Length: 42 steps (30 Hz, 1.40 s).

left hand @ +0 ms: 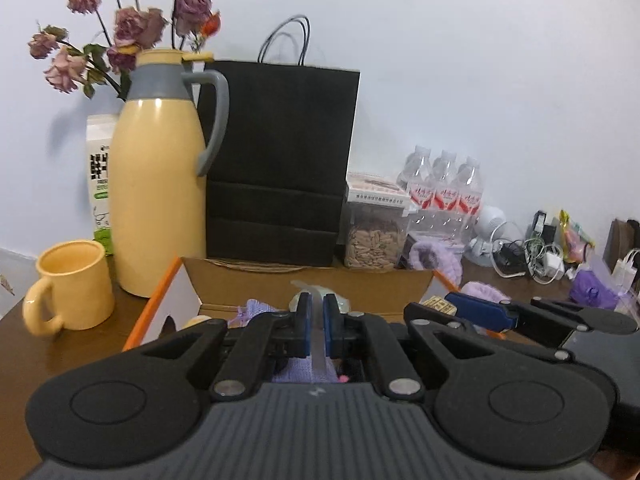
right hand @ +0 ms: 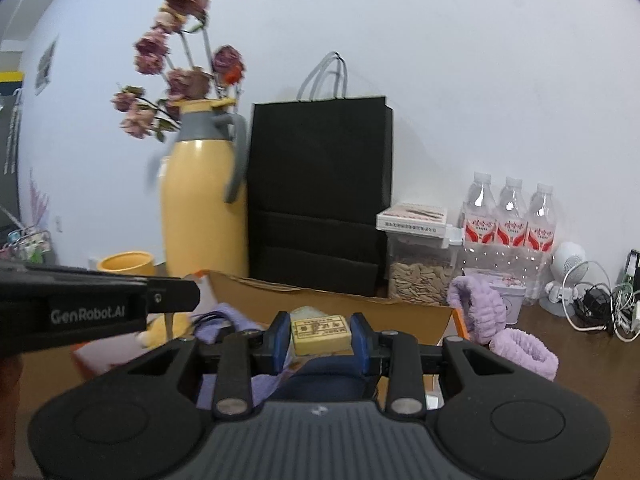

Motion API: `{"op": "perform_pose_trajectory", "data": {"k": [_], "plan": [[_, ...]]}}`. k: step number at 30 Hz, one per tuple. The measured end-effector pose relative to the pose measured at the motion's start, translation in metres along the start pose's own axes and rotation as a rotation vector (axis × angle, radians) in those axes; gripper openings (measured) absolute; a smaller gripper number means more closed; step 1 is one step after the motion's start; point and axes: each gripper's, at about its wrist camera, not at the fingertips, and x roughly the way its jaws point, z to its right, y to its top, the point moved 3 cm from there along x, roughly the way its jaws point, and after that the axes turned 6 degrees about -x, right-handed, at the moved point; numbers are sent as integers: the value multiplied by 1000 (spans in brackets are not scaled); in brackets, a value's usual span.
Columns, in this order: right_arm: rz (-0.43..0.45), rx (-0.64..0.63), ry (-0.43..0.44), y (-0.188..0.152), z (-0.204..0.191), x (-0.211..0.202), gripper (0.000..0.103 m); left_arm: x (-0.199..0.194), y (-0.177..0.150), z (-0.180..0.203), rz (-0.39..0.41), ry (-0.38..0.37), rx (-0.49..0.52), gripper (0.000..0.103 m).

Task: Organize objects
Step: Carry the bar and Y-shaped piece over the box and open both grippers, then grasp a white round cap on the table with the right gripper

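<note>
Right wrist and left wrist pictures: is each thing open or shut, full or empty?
Right gripper: shut on yellow block.
Left gripper: nearly shut on clear plastic strip.
Cardboard box: open.
Yellow mug: upright, looks empty.
Thermos: lid on.
Seed container: lidded, part full.

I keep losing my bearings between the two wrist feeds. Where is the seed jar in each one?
Left wrist: the seed jar sits right of centre, against the black bag's right edge, bottles to its right.
Right wrist: the seed jar is right of centre, again between the black bag and the bottles.
Shared landmark: the black bag.
</note>
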Motion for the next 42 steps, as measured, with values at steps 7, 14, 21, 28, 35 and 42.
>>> {"op": "perform_pose_trajectory", "data": {"k": [7,14,21,28,35,42], "plan": [[-24,-7,-4,-10,10,20,31,19,-3,-9,13,-5,61,7],[-57,-15,-19,-20,6,22,69,25,-5,-18,19,20,57,64],[-15,-22,-63,-21,6,15,103,18,-3,-32,100,89,-3,103],[-2,-43,-93,-23,1,9,103,13,-6,-42,100,118,-18,103],[25,-44,-130,-28,-2,-12,103,-1,-14,-48,112,136,-36,103],[46,-44,-155,-38,-14,-42,103,-24,-29,-52,99,150,-24,103]]}}
